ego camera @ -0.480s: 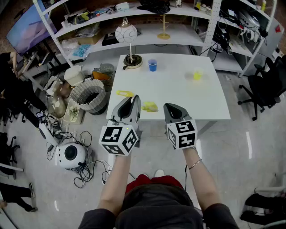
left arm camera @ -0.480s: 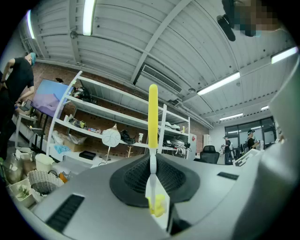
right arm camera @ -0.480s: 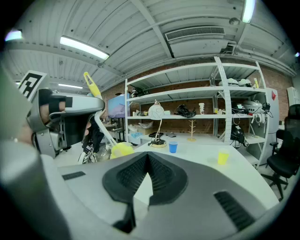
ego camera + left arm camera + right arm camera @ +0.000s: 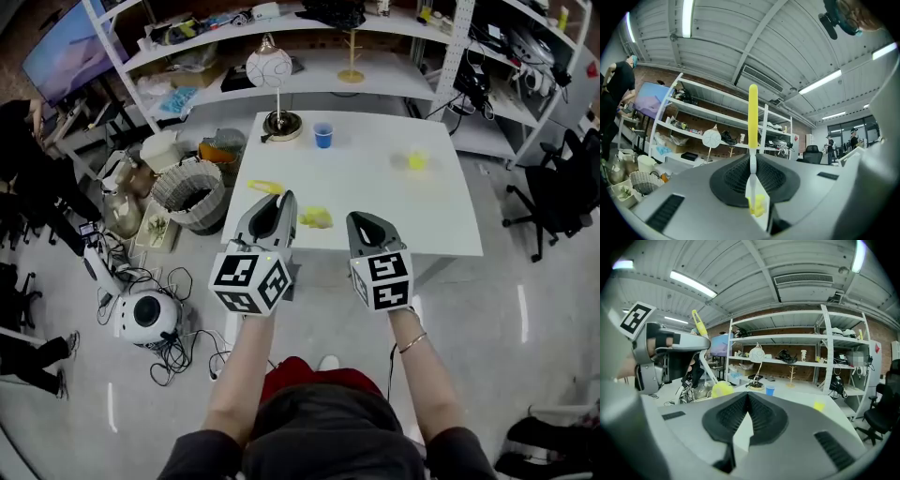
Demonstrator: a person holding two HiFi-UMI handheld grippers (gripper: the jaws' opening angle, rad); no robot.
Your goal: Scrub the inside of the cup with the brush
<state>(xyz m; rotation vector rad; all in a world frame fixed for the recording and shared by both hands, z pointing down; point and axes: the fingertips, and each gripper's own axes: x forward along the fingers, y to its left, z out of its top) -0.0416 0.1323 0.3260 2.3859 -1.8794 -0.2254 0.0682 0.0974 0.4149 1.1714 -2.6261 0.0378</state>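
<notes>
Left claw (image 4: 751,161) clamped on yellow brush (image 4: 753,110); right claw (image 4: 746,404) closed, empty. Blue cup (image 4: 323,136) at the far edge of the desk (image 4: 375,202), untouched; scrubbing apparently not begun.

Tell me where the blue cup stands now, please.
In the head view, the blue cup stands near the far edge of the white table, left of centre, just right of the globe lamp's round base.

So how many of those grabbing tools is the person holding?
2. The left tool is in the person's left hand, shut on a yellow brush. The right tool is in the right hand beside it, shut and empty. No others are in view.
</notes>
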